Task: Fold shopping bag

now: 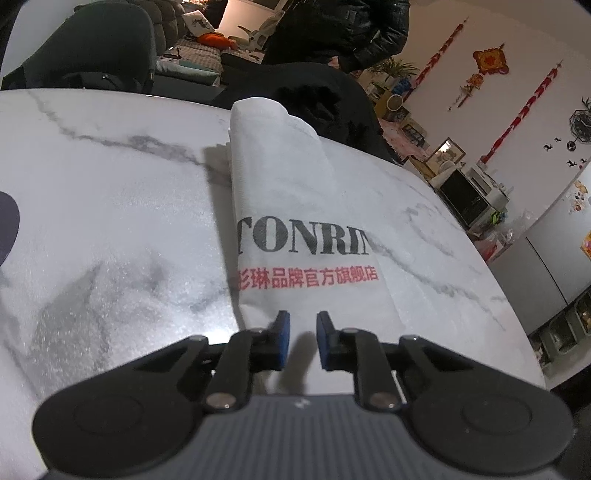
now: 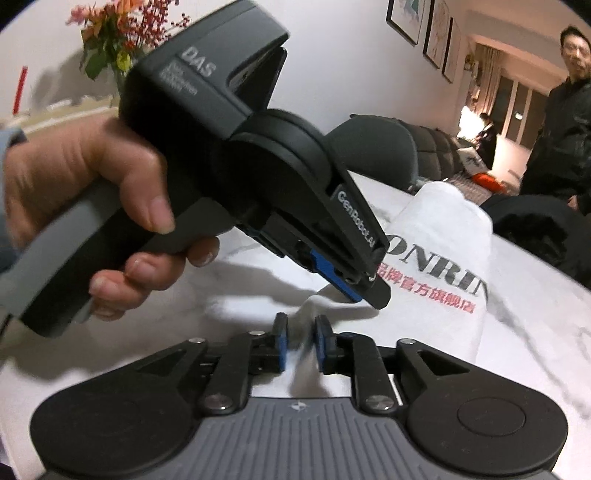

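A white shopping bag (image 1: 295, 206) printed with black "TONRIN" and red characters lies folded into a long strip on the marble table (image 1: 110, 221), its far end rolled over. My left gripper (image 1: 303, 332) is open just above the bag's near edge, with a narrow gap between its blue pads. In the right wrist view a hand holds that left gripper (image 2: 369, 295), tilted down over the near end of the bag (image 2: 443, 229). My right gripper (image 2: 301, 332) is open, close in front of the same end. Blurred white fabric shows in its gap.
A person in a dark jacket (image 1: 343, 29) (image 2: 565, 129) stands beyond the table. Dark chairs (image 1: 99, 48) and a dark coat (image 1: 314, 96) line the far edge. A vase of flowers (image 2: 118, 40) stands at the back left. The table's rounded right edge (image 1: 517, 314) drops off towards cabinets.
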`<state>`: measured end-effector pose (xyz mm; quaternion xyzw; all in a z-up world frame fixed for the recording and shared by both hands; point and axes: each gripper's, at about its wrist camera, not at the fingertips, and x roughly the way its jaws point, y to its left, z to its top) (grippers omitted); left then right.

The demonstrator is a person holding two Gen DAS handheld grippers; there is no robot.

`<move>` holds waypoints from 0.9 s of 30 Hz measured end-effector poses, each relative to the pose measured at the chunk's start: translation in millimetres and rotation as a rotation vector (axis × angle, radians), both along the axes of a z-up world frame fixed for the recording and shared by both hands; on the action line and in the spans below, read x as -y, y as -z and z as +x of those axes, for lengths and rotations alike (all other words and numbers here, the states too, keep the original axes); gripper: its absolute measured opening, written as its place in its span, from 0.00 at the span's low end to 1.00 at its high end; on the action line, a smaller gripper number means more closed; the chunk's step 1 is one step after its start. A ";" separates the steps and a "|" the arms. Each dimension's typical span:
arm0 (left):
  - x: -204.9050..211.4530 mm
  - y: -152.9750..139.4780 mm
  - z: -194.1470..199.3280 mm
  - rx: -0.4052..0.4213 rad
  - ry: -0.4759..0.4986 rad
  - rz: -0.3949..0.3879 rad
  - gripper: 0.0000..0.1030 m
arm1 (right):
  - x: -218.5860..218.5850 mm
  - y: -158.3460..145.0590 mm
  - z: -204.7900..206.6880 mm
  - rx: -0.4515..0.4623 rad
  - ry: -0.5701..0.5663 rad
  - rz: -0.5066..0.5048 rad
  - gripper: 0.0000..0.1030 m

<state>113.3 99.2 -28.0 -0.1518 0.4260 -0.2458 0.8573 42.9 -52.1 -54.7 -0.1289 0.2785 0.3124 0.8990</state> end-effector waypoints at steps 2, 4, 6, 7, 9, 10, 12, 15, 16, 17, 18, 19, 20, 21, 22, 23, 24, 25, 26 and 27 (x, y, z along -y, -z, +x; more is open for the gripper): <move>-0.5 0.9 1.7 0.002 0.002 -0.007 0.13 | 5.6 -1.1 -0.7 -0.029 -0.015 0.043 0.23; -1.2 1.6 1.8 0.005 0.005 -0.012 0.13 | 11.3 -0.9 -4.0 -0.073 -0.057 0.092 0.24; -0.6 1.9 3.1 0.009 0.009 -0.012 0.13 | 15.2 -0.3 -14.8 -0.118 -0.110 0.137 0.24; -0.4 1.9 3.4 0.012 0.014 -0.010 0.13 | 16.5 -0.2 -18.6 -0.126 -0.135 0.142 0.24; 0.2 1.9 4.3 0.017 0.023 -0.005 0.13 | 19.4 0.1 -25.8 -0.139 -0.179 0.149 0.24; 0.5 2.2 5.2 0.019 0.027 -0.004 0.13 | 21.3 0.0 -29.1 -0.149 -0.194 0.155 0.24; 0.0 2.8 5.3 0.024 0.033 -0.006 0.13 | 28.3 -3.1 -30.0 -0.166 -0.213 0.172 0.24; -0.9 3.9 4.3 0.034 0.037 -0.010 0.13 | 41.1 -9.8 -24.3 -0.138 -0.188 0.186 0.24; -0.5 4.1 3.5 0.039 0.037 -0.007 0.13 | 44.6 -10.4 -22.7 -0.121 -0.157 0.177 0.24; -0.2 4.3 2.8 0.044 0.037 -0.005 0.13 | 48.1 -10.3 -20.6 -0.110 -0.131 0.163 0.24; 0.2 4.3 2.0 0.049 0.037 -0.003 0.13 | 51.6 -10.1 -18.2 -0.102 -0.108 0.148 0.24; 1.0 4.0 1.1 0.054 0.038 0.003 0.13 | 55.0 -9.9 -15.9 -0.094 -0.085 0.133 0.24; 2.0 3.7 0.2 0.061 0.038 0.011 0.13 | 57.6 -8.1 -13.7 -0.090 -0.069 0.111 0.24; 3.1 3.5 -0.9 0.068 0.038 0.018 0.13 | 59.4 -5.4 -12.9 -0.088 -0.058 0.086 0.24; 4.4 3.3 -2.6 0.079 0.038 0.028 0.13 | 61.1 -2.3 -13.9 -0.087 -0.053 0.070 0.24; 5.8 3.1 -4.5 0.090 0.039 0.038 0.13 | 62.9 1.1 -15.5 -0.085 -0.049 0.059 0.25; 7.4 3.1 -6.5 0.103 0.039 0.049 0.13 | 65.3 2.1 -17.2 -0.084 -0.046 0.059 0.25; 8.6 2.9 -8.4 0.114 0.040 0.059 0.13 | 67.9 2.1 -19.0 -0.085 -0.044 0.064 0.26; 9.8 2.8 -10.3 0.125 0.041 0.068 0.13 | 70.6 2.0 -20.7 -0.085 -0.043 0.070 0.26; 11.0 2.6 -12.1 0.135 0.041 0.079 0.13 | 73.0 1.1 -21.4 -0.090 -0.042 0.069 0.27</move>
